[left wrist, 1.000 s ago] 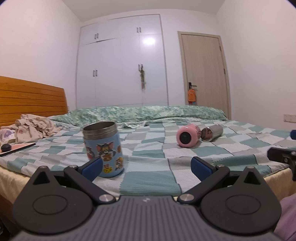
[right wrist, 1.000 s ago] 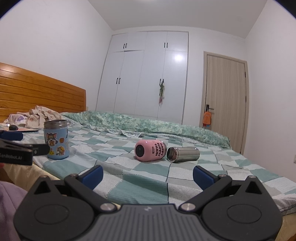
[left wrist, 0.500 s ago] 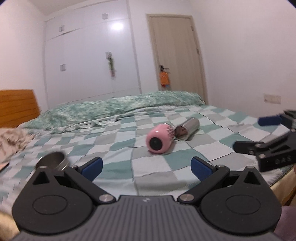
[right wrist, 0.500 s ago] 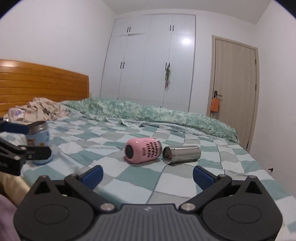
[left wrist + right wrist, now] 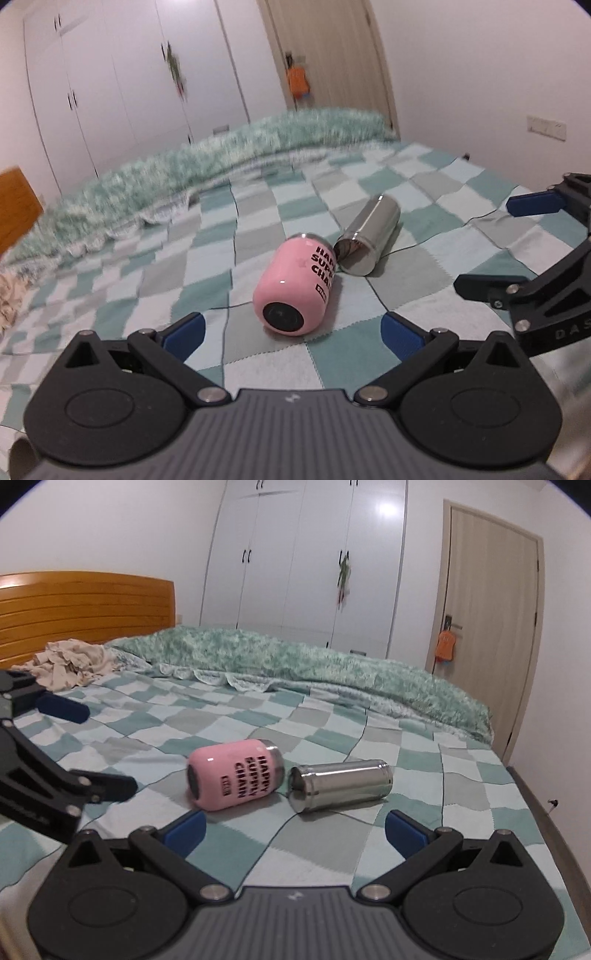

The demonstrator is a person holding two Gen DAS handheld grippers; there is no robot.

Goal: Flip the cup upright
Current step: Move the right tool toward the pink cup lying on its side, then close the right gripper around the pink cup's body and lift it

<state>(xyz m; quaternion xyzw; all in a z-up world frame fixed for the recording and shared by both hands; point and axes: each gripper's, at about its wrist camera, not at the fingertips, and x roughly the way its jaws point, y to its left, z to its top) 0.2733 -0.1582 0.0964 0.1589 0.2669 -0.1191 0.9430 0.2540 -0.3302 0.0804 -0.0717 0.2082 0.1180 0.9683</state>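
A pink cup (image 5: pixel 297 286) with black lettering lies on its side on the checkered bedspread, its base toward the left wrist camera; it also shows in the right wrist view (image 5: pixel 234 777). A steel cup (image 5: pixel 369 236) lies on its side right behind it, mouth toward the pink cup, and shows in the right wrist view (image 5: pixel 340 784) too. My left gripper (image 5: pixel 291 334) is open and empty just in front of the pink cup. My right gripper (image 5: pixel 295 829) is open and empty, a short way before both cups.
A checkered green and grey bedspread (image 5: pixel 207 723) covers the bed. A rumpled green quilt (image 5: pixel 332 668) lies along the far side. Crumpled cloth (image 5: pixel 70 664) sits by the wooden headboard (image 5: pixel 85 609). Wardrobe and door stand behind the bed.
My left gripper has swung right, away from the upright blue cartoon cup, and now faces the pink cup up close. My right gripper has moved nearer to both lying cups.
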